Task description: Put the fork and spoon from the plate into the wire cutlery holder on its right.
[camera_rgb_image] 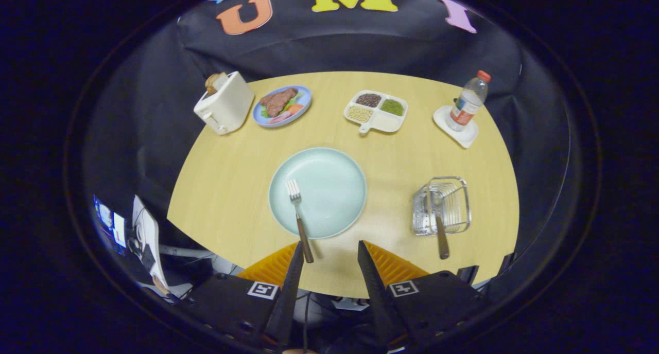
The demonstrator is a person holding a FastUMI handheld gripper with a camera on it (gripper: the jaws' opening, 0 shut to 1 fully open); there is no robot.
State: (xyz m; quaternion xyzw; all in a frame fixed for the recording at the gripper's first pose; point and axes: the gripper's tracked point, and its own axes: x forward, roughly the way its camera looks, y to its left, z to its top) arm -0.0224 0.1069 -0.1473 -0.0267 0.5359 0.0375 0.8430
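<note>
Recording booth, mock dining setup: black cloth wall (360, 45), round wood table (231, 189) w/ toaster (224, 108)

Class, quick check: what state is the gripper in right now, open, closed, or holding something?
Gripper: open, holding nothing; its fingers are spread above the table's near edge, with the fork just ahead of the left one.

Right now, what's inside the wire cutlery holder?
One utensil stands in the wire cutlery holder, its brown handle sticking out. Its head is hidden behind the wires. The fork remains on the plate; the gripper is open.

pale green plate (329, 179), silver fork (298, 215), tan table (231, 189)
</note>
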